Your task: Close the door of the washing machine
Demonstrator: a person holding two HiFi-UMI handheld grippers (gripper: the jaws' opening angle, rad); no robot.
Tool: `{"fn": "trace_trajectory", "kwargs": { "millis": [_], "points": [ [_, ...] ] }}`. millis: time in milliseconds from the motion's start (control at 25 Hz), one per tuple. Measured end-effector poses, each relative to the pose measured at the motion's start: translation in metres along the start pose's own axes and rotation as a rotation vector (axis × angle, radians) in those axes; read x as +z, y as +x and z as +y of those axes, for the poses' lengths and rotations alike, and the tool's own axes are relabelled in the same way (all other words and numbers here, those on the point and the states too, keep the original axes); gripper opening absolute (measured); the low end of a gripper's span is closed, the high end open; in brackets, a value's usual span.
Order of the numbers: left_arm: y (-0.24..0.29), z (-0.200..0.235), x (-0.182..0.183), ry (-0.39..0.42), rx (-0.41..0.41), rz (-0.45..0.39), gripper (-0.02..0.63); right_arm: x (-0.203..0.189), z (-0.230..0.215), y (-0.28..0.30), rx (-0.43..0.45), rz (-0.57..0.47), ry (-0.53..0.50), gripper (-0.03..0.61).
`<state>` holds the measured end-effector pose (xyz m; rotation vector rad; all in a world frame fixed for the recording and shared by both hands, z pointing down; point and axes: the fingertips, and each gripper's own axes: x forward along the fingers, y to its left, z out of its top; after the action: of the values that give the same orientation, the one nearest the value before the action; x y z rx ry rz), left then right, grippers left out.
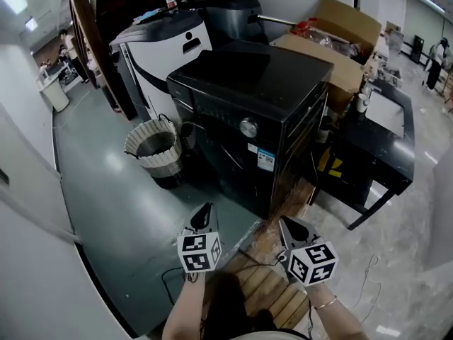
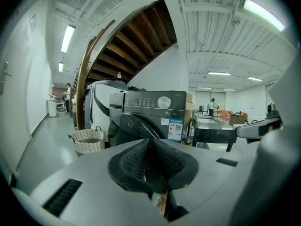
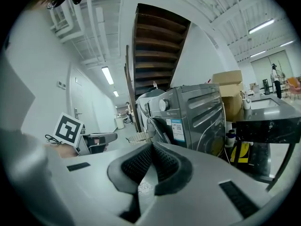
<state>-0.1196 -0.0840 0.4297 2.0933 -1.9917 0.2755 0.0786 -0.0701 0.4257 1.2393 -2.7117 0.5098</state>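
Note:
The black front-loading washing machine stands in the middle of the head view, its front turned to the lower left. Its round dark door lies against the front; I cannot tell whether it is latched. A silver dial sits above the door. Both grippers hang in the air in front of the machine, apart from it. My left gripper has its pads together with nothing between them. My right gripper is likewise shut and empty, and its ribbed pads meet at the tip.
A woven basket stands on the floor left of the machine. Behind it is a white appliance. Cardboard boxes and a black table flank the right side. A wooden pallet and a loose cable lie under my hands.

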Motion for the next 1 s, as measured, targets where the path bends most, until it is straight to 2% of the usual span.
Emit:
{"fn": "trace_trajectory", "kwargs": {
  "millis": [480, 760, 1000],
  "points": [
    [-0.099, 0.008, -0.013, -0.047, 0.112, -0.037, 0.041, -0.003, 0.034, -0.033, 0.068, -0.009, -0.054, 0.005],
    [-0.127, 0.01, -0.016, -0.05, 0.155, -0.045, 0.041, 0.0, 0.041, -0.045, 0.085, -0.026, -0.069, 0.005],
    [-0.142, 0.007, -0.016, -0.068, 0.161, -0.051, 0.041, 0.004, 0.049, -0.053, 0.091, -0.035, -0.077, 0.005]
  ]
}}
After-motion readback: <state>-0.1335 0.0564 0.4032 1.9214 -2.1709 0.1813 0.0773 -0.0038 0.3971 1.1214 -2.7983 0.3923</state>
